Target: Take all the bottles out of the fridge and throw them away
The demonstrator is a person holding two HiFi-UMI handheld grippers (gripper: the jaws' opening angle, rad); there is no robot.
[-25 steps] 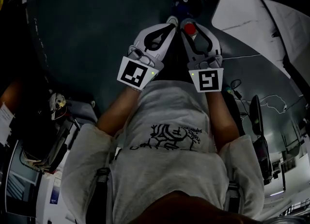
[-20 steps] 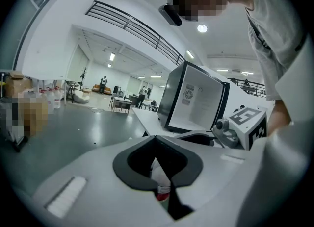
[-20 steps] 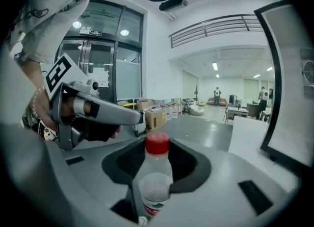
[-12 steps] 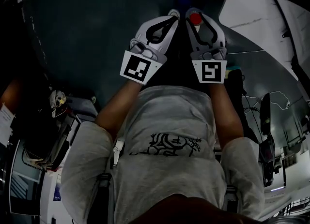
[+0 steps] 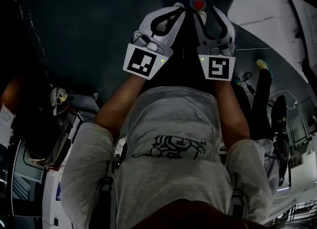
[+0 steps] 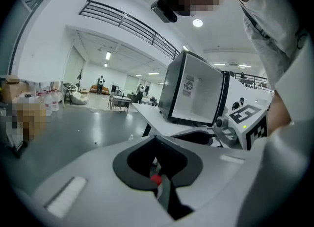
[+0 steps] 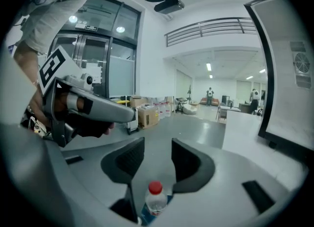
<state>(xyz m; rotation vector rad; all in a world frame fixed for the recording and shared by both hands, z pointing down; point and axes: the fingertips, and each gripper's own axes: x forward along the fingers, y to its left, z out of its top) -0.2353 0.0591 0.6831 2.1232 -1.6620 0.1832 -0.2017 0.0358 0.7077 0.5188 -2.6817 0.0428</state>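
Holding, item one: clear plastic bottle (image 7: 154, 205) with red cap and blue label, upright between the jaws of your right gripper (image 7: 158, 147) and set deep toward their base. The jaws stand wide and clamp its body, with the tips apart ahead of it. Location: left of the white, black-framed fridge cabinet (image 7: 289, 69), well apart from it, out over the grey floor (image 7: 196, 133).

Item two: your left gripper (image 6: 157, 140), jaws pressed together with nothing between them. Location: left of the same fridge, which stands on a white table (image 6: 147, 113) ahead and to the right.

Item three: the right gripper's black-and-white marker cube (image 6: 248, 118). In the left gripper view it shows at the fridge's lower right corner.
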